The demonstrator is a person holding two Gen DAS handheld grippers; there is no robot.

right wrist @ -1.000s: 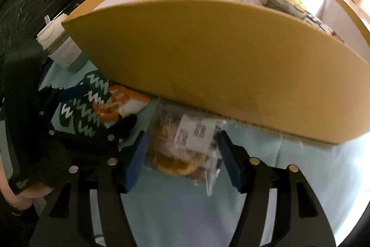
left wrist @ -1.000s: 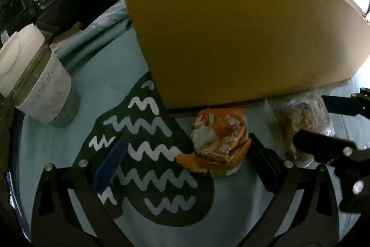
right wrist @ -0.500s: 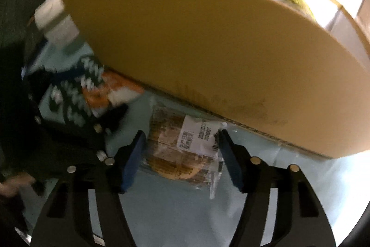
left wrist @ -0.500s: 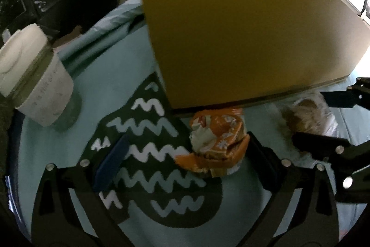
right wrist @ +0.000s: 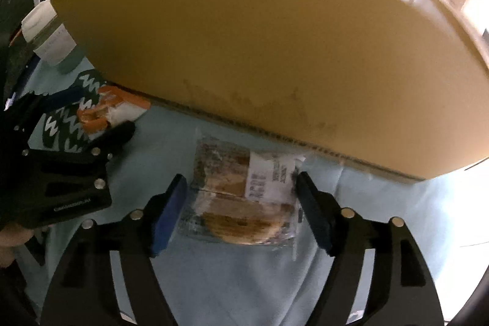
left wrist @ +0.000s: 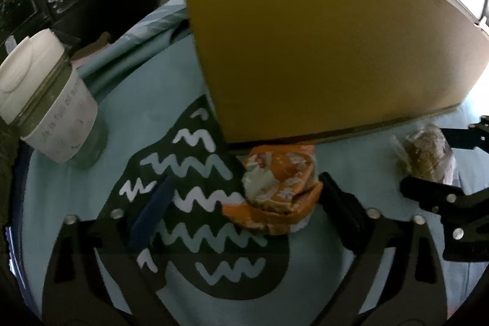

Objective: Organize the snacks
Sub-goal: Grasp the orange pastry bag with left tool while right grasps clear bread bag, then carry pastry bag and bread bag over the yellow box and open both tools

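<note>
A: Starting at the left, what sits there?

B: A lidded jar (left wrist: pixel 49 100) with a white label stands on the teal cloth (left wrist: pixel 146 100) covering the counter, just as a second ago. Next comes the dark patch with white zigzags (left wrist: pixel 198 194).

A: And the left gripper (left wrist: pixel 241 203)?

B: Its fingers (left wrist: pixel 151 213) are spread wide, about as wide as before. The orange snack packet (left wrist: pixel 278 188) lies on the cloth between them, close against the right-hand finger and well apart from the left-hand one. Nothing is clamped. The packet touches the bottom edge of the cardboard box (left wrist: pixel 321 51), which looms larger in the left wrist view than a second ago.

A: Further right?

B: The right gripper (right wrist: pixel 241 210) has its fingers (right wrist: pixel 169 213) straddling the clear cookie packet (right wrist: pixel 244 197) with its white label. A second ago the packet sat ahead of the fingertips; now it lies deeper between the pads. The pads stand just beside its two sides, but I cannot tell whether they press on it.

A: Where is that packet relative to the box?

B: On the cloth, just in front of the box's front wall (right wrist: pixel 259 51). The snacks seen inside the box a second ago are now hidden behind that wall
</note>
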